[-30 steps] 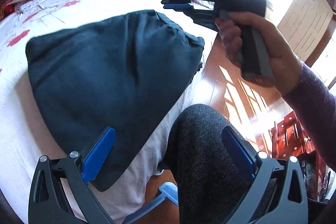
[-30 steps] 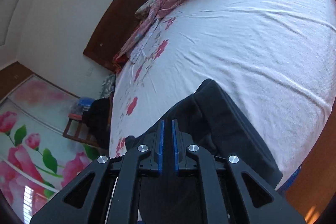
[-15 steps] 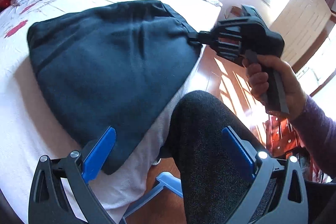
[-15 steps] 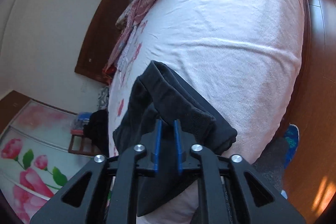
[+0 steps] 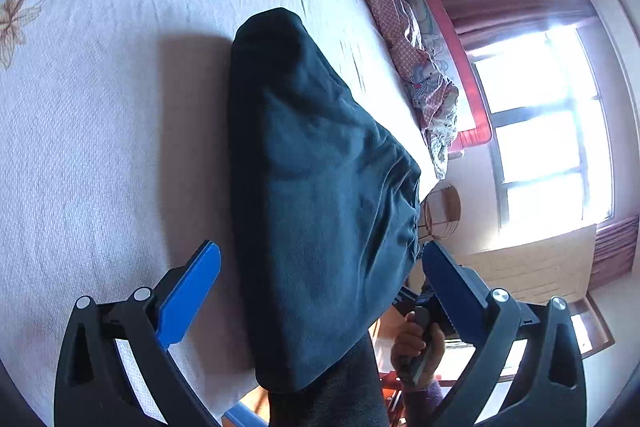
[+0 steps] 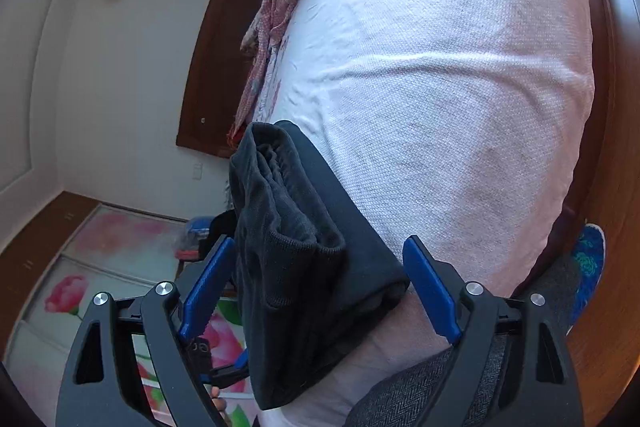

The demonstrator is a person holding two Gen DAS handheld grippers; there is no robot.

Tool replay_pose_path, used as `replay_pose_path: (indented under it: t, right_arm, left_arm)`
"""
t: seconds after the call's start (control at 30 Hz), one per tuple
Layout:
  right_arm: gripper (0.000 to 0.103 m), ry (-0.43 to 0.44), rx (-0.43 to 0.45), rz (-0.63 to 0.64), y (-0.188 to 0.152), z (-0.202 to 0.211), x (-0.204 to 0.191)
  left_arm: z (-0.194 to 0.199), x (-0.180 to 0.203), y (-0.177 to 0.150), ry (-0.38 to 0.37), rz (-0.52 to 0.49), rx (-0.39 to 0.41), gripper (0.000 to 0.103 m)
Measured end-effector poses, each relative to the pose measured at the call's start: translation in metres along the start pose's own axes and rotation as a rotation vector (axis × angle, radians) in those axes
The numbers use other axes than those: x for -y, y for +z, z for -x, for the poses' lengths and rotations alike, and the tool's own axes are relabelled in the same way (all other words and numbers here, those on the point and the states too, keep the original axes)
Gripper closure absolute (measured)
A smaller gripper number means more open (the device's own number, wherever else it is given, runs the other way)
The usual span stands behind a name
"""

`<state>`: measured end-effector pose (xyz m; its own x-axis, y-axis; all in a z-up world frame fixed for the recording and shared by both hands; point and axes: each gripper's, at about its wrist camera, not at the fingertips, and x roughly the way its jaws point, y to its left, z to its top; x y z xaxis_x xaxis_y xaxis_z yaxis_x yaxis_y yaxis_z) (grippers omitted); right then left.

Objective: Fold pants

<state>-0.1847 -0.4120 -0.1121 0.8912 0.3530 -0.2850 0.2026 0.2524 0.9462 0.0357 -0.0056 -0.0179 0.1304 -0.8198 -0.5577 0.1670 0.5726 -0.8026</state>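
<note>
Item: dark pants (image 5: 320,195), folded to a thick bundle, on white bedsheet (image 5: 100,147) near the bed edge.
Right gripper (image 6: 316,291): jaws opening, bundle end between pads, no pinch; prob. letting the fold settle.
Left gripper (image 5: 320,291): jaws wide, straddling bundle, not gripping.
Rm: red-flower print, checked quilt (image 5: 400,27), window (image 5: 548,131), wood floor.

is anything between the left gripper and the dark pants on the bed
Nothing visible. The left gripper stands open astride the near end of the folded dark pants, which lie on the bed; no pad presses the cloth.
</note>
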Motion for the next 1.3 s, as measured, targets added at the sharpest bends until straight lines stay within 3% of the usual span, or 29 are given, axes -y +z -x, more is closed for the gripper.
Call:
replay_pose_path:
  t: [0.1, 0.23, 0.33, 0.5, 0.7, 0.73, 0.8, 0.9, 1.1, 1.27, 1.3]
  right_arm:
    - [0.018, 0.022, -0.005, 0.007, -0.005, 0.003, 0.001]
    - [0.018, 0.141, -0.019, -0.054, -0.008, 0.012, 0.009]
    - [0.018, 0.056, -0.033, -0.042, -0.007, 0.011, 0.015]
    - [0.018, 0.097, -0.047, -0.051, -0.013, 0.009, 0.018]
    - [0.013, 0.015, -0.049, 0.086, -0.020, -0.002, -0.004]
    - [0.015, -0.001, -0.050, 0.113, -0.022, -0.002, -0.009]
    - [0.034, -0.046, -0.054, 0.138, -0.024, 0.000, -0.012]
    - [0.046, -0.057, -0.065, 0.139, -0.025, 0.008, -0.011]
    - [0.046, -0.056, -0.076, 0.125, -0.025, 0.007, -0.013]
    - [0.046, -0.052, -0.058, 0.103, -0.024, 0.004, -0.014]
    - [0.052, -0.049, -0.052, 0.097, -0.025, 0.005, -0.014]
  left_arm:
    - [-0.006, -0.006, -0.003, -0.015, 0.048, 0.002, 0.002]
    - [-0.014, -0.013, -0.002, -0.060, 0.123, 0.010, 0.002]
    - [-0.019, -0.018, -0.002, -0.092, 0.174, 0.019, 0.002]
    - [-0.019, -0.018, 0.002, -0.082, 0.177, 0.038, 0.002]
    - [-0.018, -0.024, 0.012, -0.094, 0.212, 0.060, 0.002]
    - [-0.020, -0.023, 0.013, -0.093, 0.216, 0.059, 0.002]
    - [-0.024, -0.023, 0.015, -0.110, 0.235, 0.056, 0.002]
    - [-0.034, -0.021, 0.015, -0.141, 0.268, 0.027, 0.002]
    - [-0.048, -0.018, 0.017, -0.123, 0.281, -0.032, 0.002]
    - [-0.068, -0.010, 0.022, -0.067, 0.256, -0.109, 0.002]
    - [-0.072, -0.006, 0.023, -0.047, 0.244, -0.125, 0.002]
